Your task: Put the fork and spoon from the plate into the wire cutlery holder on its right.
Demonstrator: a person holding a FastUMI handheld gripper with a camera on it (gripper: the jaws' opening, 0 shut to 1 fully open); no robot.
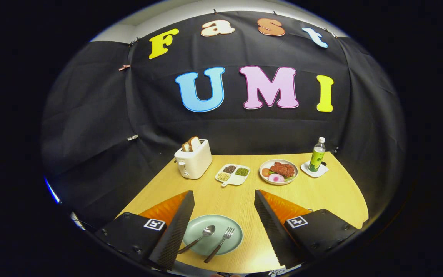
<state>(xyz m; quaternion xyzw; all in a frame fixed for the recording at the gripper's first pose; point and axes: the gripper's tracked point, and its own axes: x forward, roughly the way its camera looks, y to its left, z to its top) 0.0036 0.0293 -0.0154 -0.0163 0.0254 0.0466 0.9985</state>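
Jaws gape wide on the gripper, gripping nothing, above the plate by the counter's near edge, where spoon and fork lie side by side.

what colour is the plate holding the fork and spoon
Pale green plate, seen in the gripper view, between the open hand-held gripper fingers.
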